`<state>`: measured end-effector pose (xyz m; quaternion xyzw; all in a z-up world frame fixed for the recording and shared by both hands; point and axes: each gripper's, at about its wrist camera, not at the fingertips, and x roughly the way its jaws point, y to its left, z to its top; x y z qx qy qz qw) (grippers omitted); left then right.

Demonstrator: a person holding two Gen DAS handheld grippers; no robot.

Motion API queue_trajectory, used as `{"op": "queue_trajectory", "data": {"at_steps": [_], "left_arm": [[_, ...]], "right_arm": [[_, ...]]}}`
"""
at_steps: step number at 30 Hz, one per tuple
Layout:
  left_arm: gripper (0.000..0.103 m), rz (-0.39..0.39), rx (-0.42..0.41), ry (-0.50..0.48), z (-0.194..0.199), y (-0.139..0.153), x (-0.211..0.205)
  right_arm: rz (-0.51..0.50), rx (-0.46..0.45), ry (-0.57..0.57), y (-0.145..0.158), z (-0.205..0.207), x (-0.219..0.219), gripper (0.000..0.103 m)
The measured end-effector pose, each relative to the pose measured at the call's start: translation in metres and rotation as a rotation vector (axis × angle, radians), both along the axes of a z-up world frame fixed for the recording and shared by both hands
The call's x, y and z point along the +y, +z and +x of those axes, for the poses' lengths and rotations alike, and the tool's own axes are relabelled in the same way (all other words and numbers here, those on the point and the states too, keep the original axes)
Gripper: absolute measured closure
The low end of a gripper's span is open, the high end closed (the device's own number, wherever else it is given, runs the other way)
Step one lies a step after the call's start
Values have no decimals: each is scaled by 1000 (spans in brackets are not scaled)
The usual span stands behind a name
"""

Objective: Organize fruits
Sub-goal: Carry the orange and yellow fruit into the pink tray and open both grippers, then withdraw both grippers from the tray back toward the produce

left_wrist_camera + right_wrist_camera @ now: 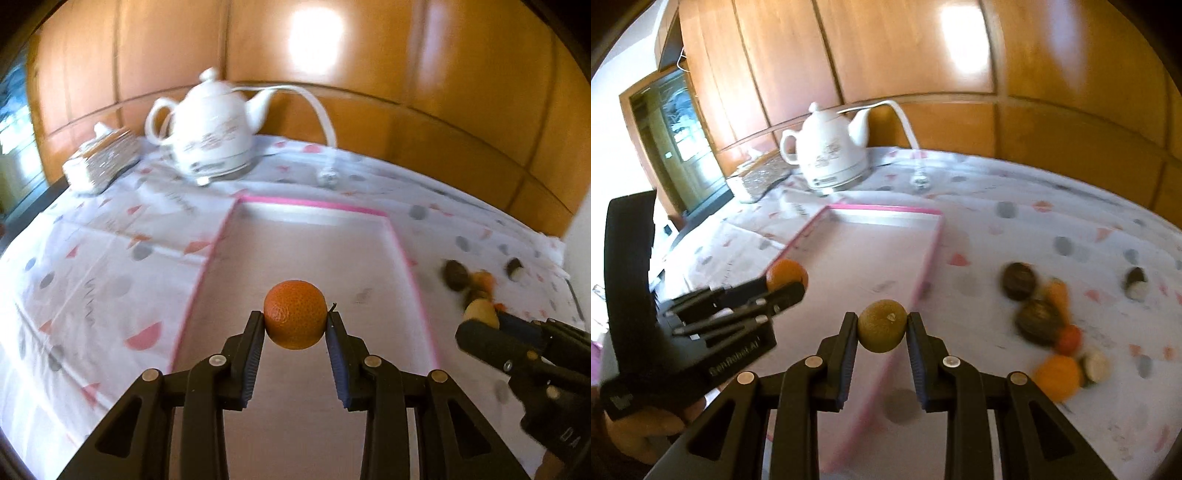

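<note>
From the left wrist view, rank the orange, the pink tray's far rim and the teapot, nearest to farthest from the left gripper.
1. Orange, clamped in the left gripper.
2. Pink tray's far rim, straight ahead.
3. Teapot, beyond the tray, toward the left.

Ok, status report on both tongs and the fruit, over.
Left tongs shut on orange, over pink tray. Right tongs shut on green-brown fruit at tray's edge. Tray bare, nothing blocking.
</note>
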<state>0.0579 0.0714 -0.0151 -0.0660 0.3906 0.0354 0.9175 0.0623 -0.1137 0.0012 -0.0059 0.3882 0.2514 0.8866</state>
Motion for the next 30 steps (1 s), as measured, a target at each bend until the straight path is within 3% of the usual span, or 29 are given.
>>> {"op": "queue_trajectory", "data": {"at_steps": [2,5,9,16,30], "left_arm": [[63,-4,10,34,-1,-2,9],[39,10,-1,70,-6,0,16],[27,18,-21,102,-12,3,17],[25,-26,-38,100,-15,6,14],[25,-51,-37,-52,-17,12,-31]], "right_arm": [[13,4,3,-1,7,13,73],[11,34,2,-6,13,27,59],[-15,27,-7,-10,7,32,58],[-35,20,-148,-20,-11,-11,59],[-27,58,-437,-37,-29,-130,59]]}}
